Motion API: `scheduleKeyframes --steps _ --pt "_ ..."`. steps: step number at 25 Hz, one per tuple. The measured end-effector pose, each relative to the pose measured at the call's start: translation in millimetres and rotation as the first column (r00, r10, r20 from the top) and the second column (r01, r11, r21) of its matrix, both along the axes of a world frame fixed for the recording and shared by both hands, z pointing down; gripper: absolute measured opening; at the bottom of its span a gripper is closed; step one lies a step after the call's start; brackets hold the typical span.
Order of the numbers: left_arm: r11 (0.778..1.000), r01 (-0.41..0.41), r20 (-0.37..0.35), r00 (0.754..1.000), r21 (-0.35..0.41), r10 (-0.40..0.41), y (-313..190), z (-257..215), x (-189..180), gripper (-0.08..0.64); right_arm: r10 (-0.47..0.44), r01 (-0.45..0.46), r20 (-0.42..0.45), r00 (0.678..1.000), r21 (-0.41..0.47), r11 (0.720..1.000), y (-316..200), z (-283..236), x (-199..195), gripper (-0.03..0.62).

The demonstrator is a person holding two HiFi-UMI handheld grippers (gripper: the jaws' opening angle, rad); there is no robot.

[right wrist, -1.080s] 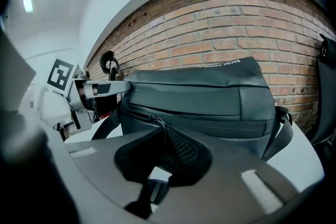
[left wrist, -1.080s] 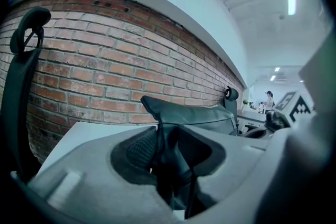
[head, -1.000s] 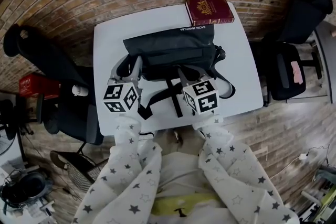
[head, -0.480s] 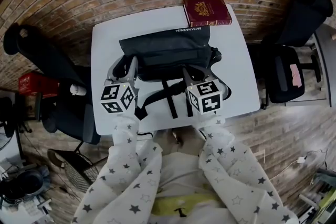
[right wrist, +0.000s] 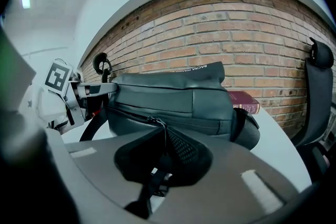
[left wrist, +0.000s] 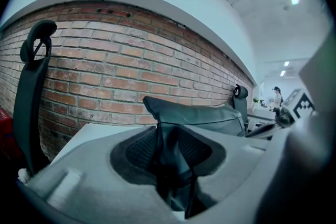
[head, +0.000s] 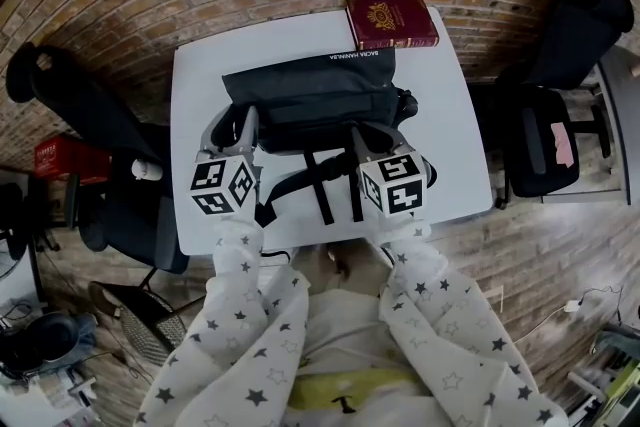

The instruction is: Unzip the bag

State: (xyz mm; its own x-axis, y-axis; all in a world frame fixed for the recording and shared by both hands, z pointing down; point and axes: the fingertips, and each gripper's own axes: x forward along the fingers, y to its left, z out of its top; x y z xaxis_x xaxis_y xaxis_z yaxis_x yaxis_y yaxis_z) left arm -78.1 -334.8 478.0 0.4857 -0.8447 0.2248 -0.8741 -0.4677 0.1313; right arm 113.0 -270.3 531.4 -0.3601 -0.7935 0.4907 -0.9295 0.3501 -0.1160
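Note:
A black bag (head: 310, 90) lies on the white table (head: 450, 140), its straps trailing toward me. My left gripper (head: 238, 123) is at the bag's left end, shut on a fold of its dark fabric (left wrist: 170, 144). The right gripper (head: 362, 137) is at the bag's front face, right of the middle. In the right gripper view its jaws are shut on the zipper pull (right wrist: 160, 131), which hangs from the zip line along the bag's front (right wrist: 173, 97). My left gripper's marker cube (right wrist: 56, 77) shows at that view's left.
A dark red book (head: 392, 20) lies at the table's back edge, just behind the bag's right end. Black office chairs stand left (head: 90, 125) and right (head: 560, 95) of the table. A brick wall runs behind it.
The right gripper has slid a little to the right along the bag's front with the zipper pull in its jaws. The left gripper has kept its hold at the bag's left end.

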Motion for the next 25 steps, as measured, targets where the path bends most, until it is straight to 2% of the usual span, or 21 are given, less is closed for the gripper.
scheduleKeyframes --steps 7,13,25 --pt "1.000 0.013 0.008 1.000 0.004 -0.013 1.2 0.0 -1.1 0.129 0.012 -0.012 -0.008 1.000 0.002 1.000 0.4 -0.5 -0.2 0.020" --pt "1.000 0.019 0.007 1.000 0.006 -0.019 0.2 0.4 -2.4 0.129 0.095 -0.095 0.003 0.995 -0.007 0.995 -0.5 1.9 22.8 0.020" --pt "1.000 0.027 0.012 1.000 0.012 -0.027 0.0 1.6 -2.9 0.129 0.161 -0.161 -0.002 0.987 0.001 0.987 0.8 1.0 48.8 0.020"
